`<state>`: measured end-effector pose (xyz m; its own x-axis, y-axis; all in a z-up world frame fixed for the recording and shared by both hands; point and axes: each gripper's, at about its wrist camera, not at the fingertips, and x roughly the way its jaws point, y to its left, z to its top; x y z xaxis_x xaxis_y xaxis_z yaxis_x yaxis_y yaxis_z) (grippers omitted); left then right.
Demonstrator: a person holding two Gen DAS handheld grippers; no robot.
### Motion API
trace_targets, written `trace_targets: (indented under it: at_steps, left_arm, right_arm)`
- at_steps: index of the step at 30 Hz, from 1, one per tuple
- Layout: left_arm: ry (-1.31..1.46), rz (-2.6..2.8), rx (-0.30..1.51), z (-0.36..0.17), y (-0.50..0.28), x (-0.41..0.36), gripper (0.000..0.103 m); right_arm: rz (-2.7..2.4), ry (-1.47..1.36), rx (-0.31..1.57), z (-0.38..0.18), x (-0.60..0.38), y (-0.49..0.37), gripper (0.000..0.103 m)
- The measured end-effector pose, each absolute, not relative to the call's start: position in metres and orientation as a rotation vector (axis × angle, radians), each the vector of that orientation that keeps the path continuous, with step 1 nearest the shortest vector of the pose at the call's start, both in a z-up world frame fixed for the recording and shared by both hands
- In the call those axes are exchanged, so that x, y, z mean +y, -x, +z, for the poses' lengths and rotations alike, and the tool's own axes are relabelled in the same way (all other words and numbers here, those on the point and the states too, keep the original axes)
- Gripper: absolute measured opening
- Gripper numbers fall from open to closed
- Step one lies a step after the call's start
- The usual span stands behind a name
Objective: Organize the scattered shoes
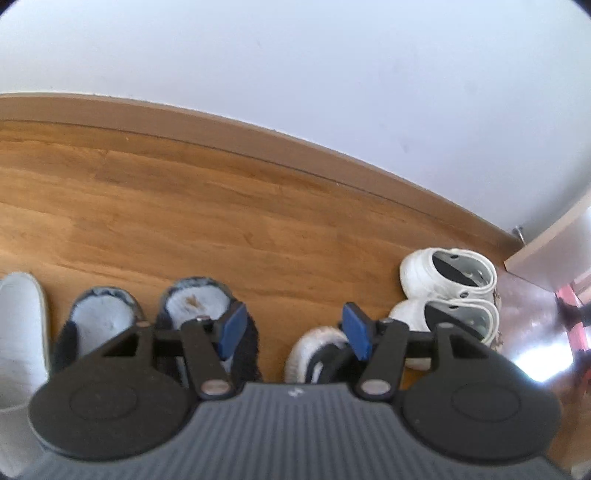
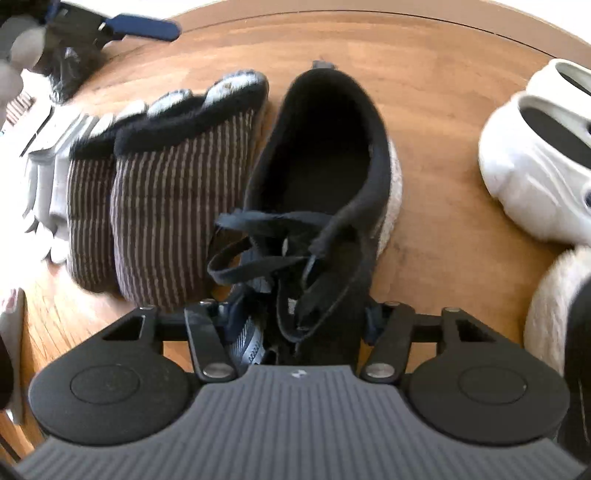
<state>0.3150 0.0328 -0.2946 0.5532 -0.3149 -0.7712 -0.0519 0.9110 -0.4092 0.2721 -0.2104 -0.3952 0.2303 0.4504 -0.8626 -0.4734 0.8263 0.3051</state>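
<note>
My right gripper [image 2: 297, 317] is shut on the front of a black lace-up sneaker [image 2: 325, 177] with a pale sole; its heel points toward the wall, beside a pair of brown striped slippers [image 2: 166, 206]. My left gripper [image 1: 293, 326] is open and empty, hovering above the row of shoes. Below it lie the striped slippers' fleecy openings [image 1: 195, 306], the sneaker's pale heel [image 1: 314, 350] and a pair of white clogs [image 1: 450, 288]. The clogs also show at the right in the right wrist view [image 2: 535, 177]. The left gripper's blue pad [image 2: 144, 27] shows at the top left there.
A white slipper [image 1: 20, 332] lies at the row's left end. A second pale-soled shoe [image 2: 554, 314] sits at the right edge. A wooden baseboard [image 1: 221, 125] and white wall [image 1: 295, 55] stand behind. A doorway with a shiny floor [image 1: 535, 332] is at the right.
</note>
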Motion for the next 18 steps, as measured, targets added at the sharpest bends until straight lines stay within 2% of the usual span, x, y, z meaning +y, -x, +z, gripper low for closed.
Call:
trace_targets:
  at_steps: [7, 8, 10, 11, 12, 18]
  left_arm:
    - [0.386, -0.2, 0.976, -0.298, -0.309, 0.032, 0.058]
    - [0.377, -0.209, 0.976, -0.298, -0.308, 0.031, 0.058]
    - [0.364, -0.223, 0.975, -0.298, -0.304, 0.032, 0.06]
    - [0.361, -0.224, 0.978, -0.297, -0.303, 0.033, 0.06]
    - [0.359, -0.227, 0.984, -0.297, -0.302, 0.031, 0.06]
    - [0.357, -0.243, 0.996, -0.297, -0.3, 0.024, 0.06]
  right_arm:
    - [0.681, 0.033, 1.136, -0.396, -0.184, -0.304, 0.054]
    - [0.686, 0.032, 1.136, -0.397, -0.182, -0.306, 0.058]
    - [0.671, 0.032, 1.127, -0.395, -0.181, -0.305, 0.073]
    - [0.651, 0.031, 1.115, -0.393, -0.181, -0.303, 0.084]
    - [0.639, 0.035, 1.088, -0.386, -0.183, -0.296, 0.089]
    - [0.643, 0.014, 1.03, -0.352, -0.219, -0.259, 0.089]
